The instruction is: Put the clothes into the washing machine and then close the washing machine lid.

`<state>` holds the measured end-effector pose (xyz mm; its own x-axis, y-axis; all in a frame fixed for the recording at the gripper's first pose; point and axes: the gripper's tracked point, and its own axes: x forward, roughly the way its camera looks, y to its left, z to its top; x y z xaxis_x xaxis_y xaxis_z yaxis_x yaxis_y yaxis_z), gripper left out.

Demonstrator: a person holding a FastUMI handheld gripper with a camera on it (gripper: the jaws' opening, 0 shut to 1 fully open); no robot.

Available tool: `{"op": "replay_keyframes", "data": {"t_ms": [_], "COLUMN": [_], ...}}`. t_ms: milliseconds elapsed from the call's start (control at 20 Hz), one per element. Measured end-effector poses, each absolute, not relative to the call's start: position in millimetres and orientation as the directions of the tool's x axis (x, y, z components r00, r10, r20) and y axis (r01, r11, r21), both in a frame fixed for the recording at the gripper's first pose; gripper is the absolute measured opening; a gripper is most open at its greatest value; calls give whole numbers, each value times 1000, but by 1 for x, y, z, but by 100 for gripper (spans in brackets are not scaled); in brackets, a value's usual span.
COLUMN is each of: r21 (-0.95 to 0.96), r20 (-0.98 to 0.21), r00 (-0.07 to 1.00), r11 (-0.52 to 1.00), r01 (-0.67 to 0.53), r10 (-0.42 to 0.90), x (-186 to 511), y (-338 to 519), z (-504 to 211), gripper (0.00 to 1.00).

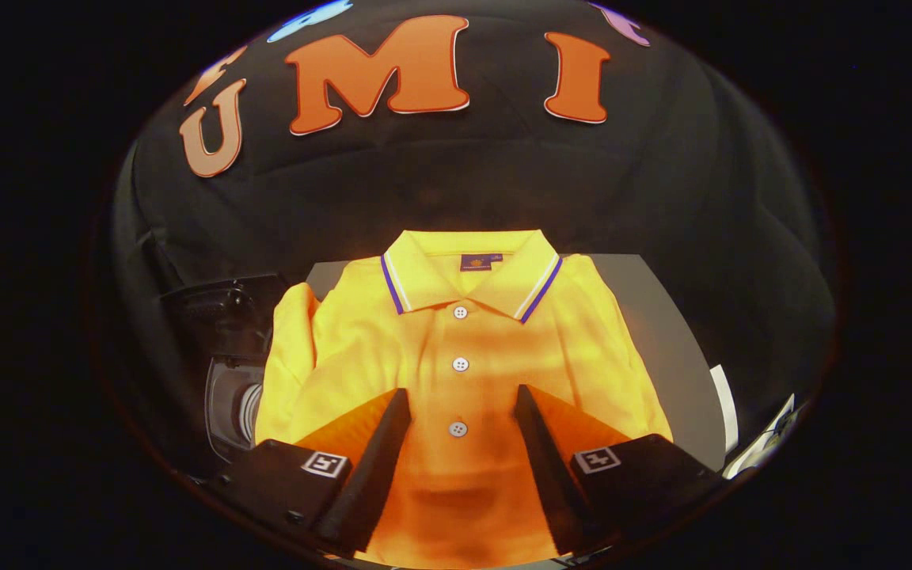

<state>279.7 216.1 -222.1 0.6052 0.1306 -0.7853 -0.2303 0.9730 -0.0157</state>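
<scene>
A folded yellow polo shirt (456,348) with a striped collar and white buttons lies flat on a grey table (654,317). My gripper (462,396) hovers low over the shirt's lower front, open, its two fingers set wide apart on either side of the button row. The lowest button (458,429) shows between the fingers. Nothing is held. Left of the shirt, below the table's edge, stands the washing machine (230,372), dark, with a round opening partly visible.
A dark boxy part (222,313) of the machine rises at the left beside the shirt's sleeve. A white strip (725,408) and some paper (769,439) lie past the table's right edge. Bare grey tabletop lies right of the shirt.
</scene>
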Motion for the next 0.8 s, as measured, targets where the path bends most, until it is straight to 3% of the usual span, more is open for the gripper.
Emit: {"op": "replay_keyframes", "data": {"t_ms": [100, 250, 300, 450, 800], "r21": [-13, -10, -2, 84, 280], "r20": [-792, -778, -781, -738, -392], "r00": [594, 612, 607, 647, 830], "r11": [970, 971, 971, 978, 911], "r01": [-244, -239, -241, -193, -303], "r10": [139, 142, 149, 191, 396], "x": [280, 282, 279, 280, 272], "y": [220, 226, 226, 229, 229], "z": [-222, -221, -221, -218, -188], "gripper": [73, 30, 30, 9, 8]}}
